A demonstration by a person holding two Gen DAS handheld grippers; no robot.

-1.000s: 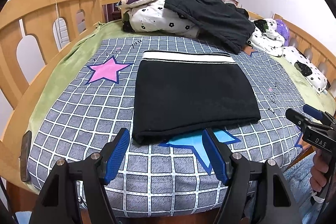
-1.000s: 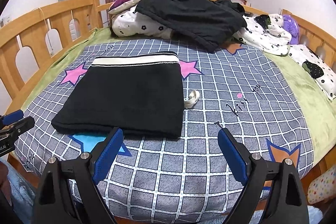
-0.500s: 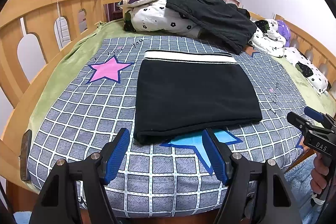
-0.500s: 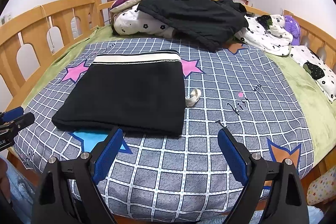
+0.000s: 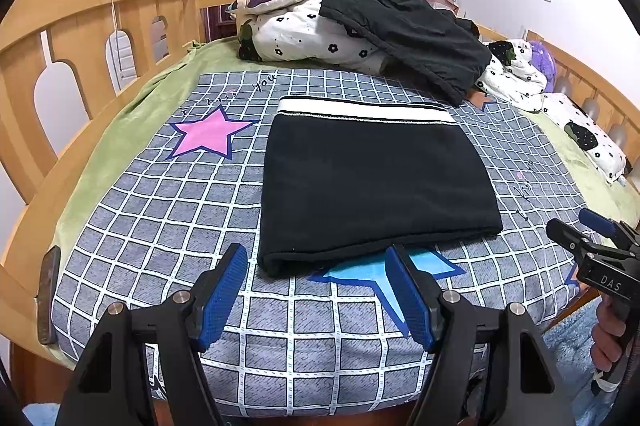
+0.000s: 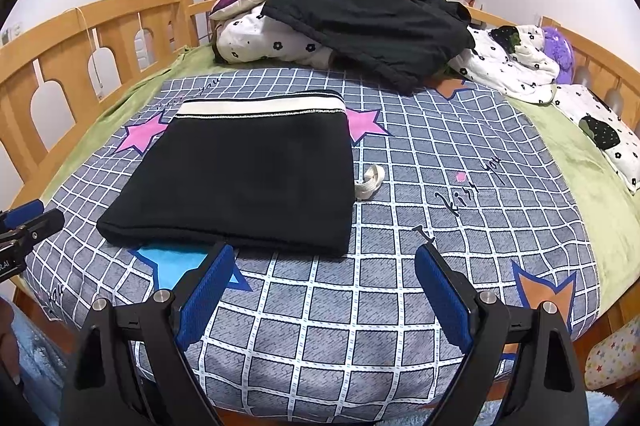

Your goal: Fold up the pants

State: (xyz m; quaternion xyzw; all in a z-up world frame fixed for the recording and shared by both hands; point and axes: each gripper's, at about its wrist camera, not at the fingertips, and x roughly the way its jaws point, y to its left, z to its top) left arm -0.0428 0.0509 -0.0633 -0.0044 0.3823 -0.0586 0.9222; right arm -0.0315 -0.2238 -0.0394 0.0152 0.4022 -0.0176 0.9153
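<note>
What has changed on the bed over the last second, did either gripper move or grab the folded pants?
Nothing visibly changed. The folded pants lie flat on the checked sheet, white waistband at the far edge. The left gripper and right gripper hang open just short of the near fold, touching nothing. The white strap beside the pants and the dark clothes on the pillows lie as before.

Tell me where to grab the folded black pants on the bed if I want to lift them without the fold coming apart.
Probably take the folded pants at the thick rounded near edge, one gripper toward each near corner. Come in low from the bed's front side, where both open grippers, left and right, are. The waistband lies at the far edge.
</note>
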